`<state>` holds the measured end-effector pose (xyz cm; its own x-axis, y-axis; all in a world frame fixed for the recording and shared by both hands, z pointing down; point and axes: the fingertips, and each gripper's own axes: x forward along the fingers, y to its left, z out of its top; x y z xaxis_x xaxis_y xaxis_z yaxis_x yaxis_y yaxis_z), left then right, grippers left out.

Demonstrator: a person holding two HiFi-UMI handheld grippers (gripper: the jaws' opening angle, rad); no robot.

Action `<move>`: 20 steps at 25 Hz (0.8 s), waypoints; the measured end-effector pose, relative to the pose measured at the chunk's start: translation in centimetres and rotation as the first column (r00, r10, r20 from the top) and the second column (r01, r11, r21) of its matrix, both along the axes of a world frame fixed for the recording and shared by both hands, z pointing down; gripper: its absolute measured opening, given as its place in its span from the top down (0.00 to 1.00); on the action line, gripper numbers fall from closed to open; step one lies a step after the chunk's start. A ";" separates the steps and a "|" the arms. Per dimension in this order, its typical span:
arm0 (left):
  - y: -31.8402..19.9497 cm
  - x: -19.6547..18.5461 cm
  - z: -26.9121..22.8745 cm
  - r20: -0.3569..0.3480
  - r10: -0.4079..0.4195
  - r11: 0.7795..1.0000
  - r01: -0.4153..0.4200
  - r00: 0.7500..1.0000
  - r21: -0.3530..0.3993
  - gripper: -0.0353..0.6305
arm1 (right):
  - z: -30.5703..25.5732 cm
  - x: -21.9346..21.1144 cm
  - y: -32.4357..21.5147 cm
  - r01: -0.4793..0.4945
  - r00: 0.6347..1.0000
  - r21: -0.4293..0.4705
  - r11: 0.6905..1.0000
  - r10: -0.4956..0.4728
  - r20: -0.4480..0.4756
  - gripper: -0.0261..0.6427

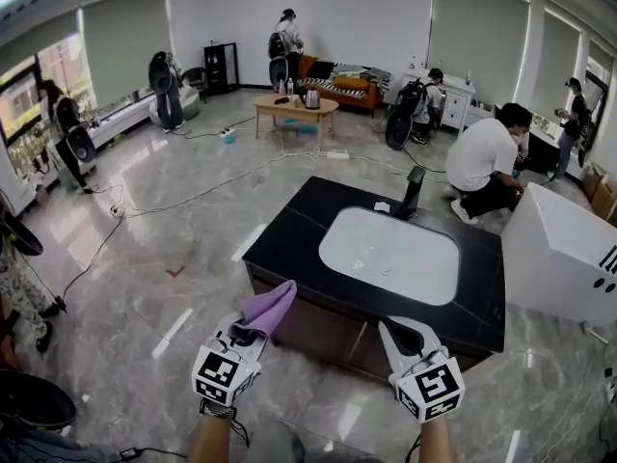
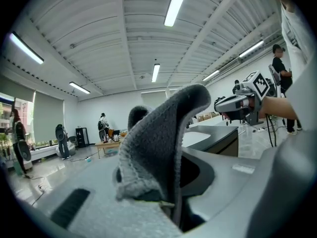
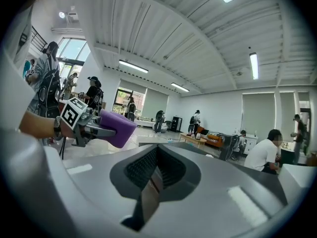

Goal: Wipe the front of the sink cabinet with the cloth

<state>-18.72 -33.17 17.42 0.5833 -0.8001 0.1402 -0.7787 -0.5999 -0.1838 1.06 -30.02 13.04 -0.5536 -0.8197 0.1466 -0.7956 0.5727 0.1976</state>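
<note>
- Head view: the purple cloth stands up out of the left tool. The left gripper view shows the jaws clamped on its lower edge, with the fabric folding over above them.
- The cloth's free end leans forward and to the right, toward the brown front panel of the sink cabinet. It is just short of the panel, and I cannot tell whether it touches.
- The panel's long axis runs sideways, from the far left corner slanting nearer toward the right. The cloth sits at its left part, so most of the panel lies to the cloth's right.
- The right tool hangs before the panel's right part. The right gripper view shows its jaws together on nothing.
- As I judge it, the coming move is a short push forward by the left tool, then a sweep rightward along the panel.
</note>
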 end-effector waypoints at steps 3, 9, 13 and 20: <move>-1.2 -1.6 3.0 -0.008 -0.033 0.999 0.033 0.999 0.000 0.87 | 2.7 0.1 -0.4 -0.004 1.000 -0.005 1.000 0.003 -0.002 0.95; -3.8 -3.3 9.4 -0.052 -0.073 0.997 0.074 0.996 0.018 0.87 | 8.7 0.6 -2.7 -0.050 0.998 0.040 0.998 0.049 0.035 0.95; -4.4 -3.4 13.6 -0.073 -0.078 0.996 0.081 0.994 0.036 0.87 | 13.2 0.7 -3.0 -0.047 0.999 0.047 0.998 0.045 0.029 0.95; -4.0 -2.8 21.2 -0.085 -0.083 0.994 0.089 0.993 0.066 0.87 | 20.4 1.7 -2.7 -0.054 0.998 0.075 0.996 0.051 0.044 0.95</move>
<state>-21.49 -37.15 38.67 0.5192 -0.8538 0.0373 -0.8410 -0.5182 -0.1558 2.74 -32.74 33.41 -0.5139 -0.8557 0.0601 -0.8327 0.5145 0.2048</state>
